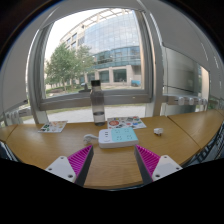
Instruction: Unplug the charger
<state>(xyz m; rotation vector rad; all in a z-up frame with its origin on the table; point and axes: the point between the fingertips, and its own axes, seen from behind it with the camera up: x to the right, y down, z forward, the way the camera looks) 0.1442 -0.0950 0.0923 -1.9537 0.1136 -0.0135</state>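
A white power strip (117, 138) lies on the wooden table (60, 145), just ahead of my fingers. A small white charger (91, 140) sits at its left end. My gripper (112, 162) is open and empty, hovering over the table, with the pink pads (80, 160) spread wide on either side. Bare wood shows between the fingers. The power strip is beyond the fingertips and not touched.
A dark bottle (98, 102) stands behind the power strip near the window. A colourful sheet (124, 123) lies beside it, with a small white object (158, 131) to the right. Papers (52, 127) lie at the left. The window fills the back.
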